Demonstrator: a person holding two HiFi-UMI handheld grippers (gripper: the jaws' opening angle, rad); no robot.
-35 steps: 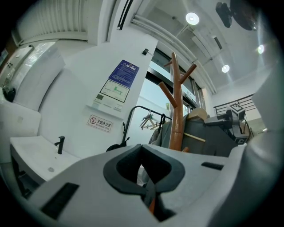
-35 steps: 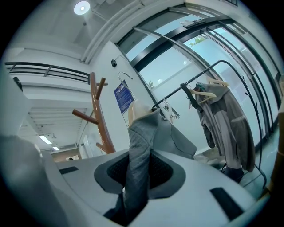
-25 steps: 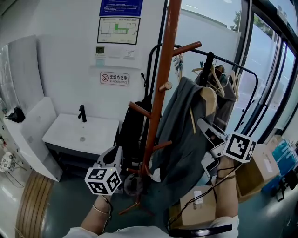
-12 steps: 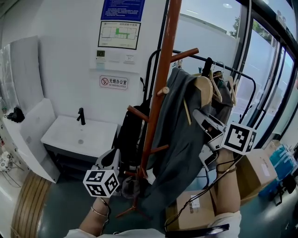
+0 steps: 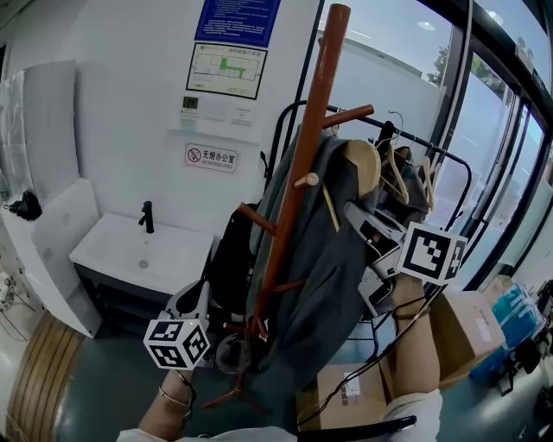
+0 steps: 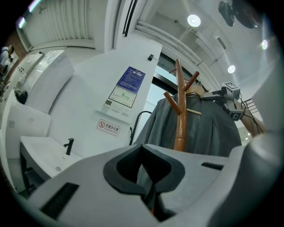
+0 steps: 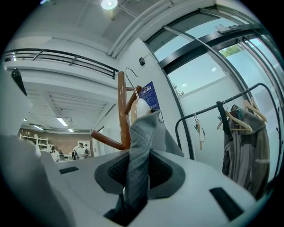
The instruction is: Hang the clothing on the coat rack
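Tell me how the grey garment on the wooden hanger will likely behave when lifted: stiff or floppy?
Probably floppy: the grey garment hangs in folds and creases between the right tongs. It may swing, since only the hanger shapes its shoulders. Its woven texture probably resists slipping.

a workplace building is shown, not a home. a blue printed notice [image 5: 238, 19], a framed floor plan [image 5: 225, 71] and a red-and-white prohibition sign [image 5: 212, 158] are fixed to the white wall [image 5: 112, 104] above a white wash basin [image 5: 143, 250] with a black tap [image 5: 147, 216]. tall black-framed glass panes [image 5: 492, 164] are seen at the right. brown cardboard boxes [image 5: 471, 324] are stacked beside a black metal garment rail [image 7: 200, 114]. beyond, an open hall is seen, lit by strip lights [image 7: 62, 120], with people [image 7: 80, 150] in it.
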